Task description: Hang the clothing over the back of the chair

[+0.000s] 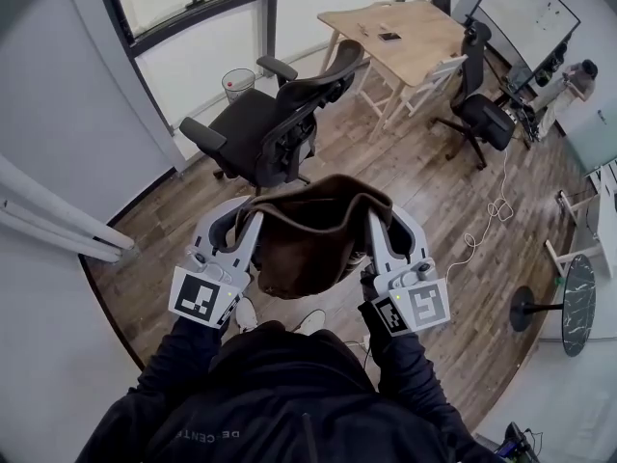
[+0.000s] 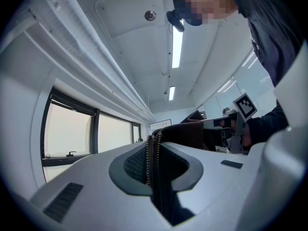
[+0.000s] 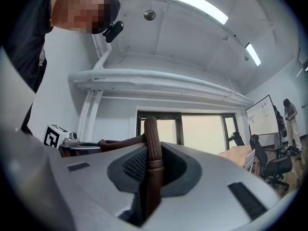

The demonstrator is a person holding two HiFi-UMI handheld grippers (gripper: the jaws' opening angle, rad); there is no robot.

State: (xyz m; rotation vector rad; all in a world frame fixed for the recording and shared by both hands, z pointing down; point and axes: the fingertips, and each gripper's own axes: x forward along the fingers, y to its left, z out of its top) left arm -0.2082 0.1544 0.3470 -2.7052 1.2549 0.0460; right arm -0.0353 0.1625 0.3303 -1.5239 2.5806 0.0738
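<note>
A dark brown jacket (image 1: 310, 231) hangs stretched between my two grippers in the head view. My left gripper (image 1: 253, 218) is shut on its zippered edge (image 2: 153, 162), the zip teeth showing between the jaws. My right gripper (image 1: 371, 216) is shut on a ribbed brown hem (image 3: 151, 143) that stands up between the jaws. A black mesh office chair (image 1: 280, 114) stands ahead of the jacket, its back (image 1: 318, 90) turned toward me and a short way beyond the garment.
A wooden table (image 1: 395, 32) and a second black chair (image 1: 479, 104) stand at the back right. A wastebasket (image 1: 237, 85) sits by the window wall. A white cable (image 1: 482, 225) lies on the wood floor, and a round black stand (image 1: 527, 307) is at right.
</note>
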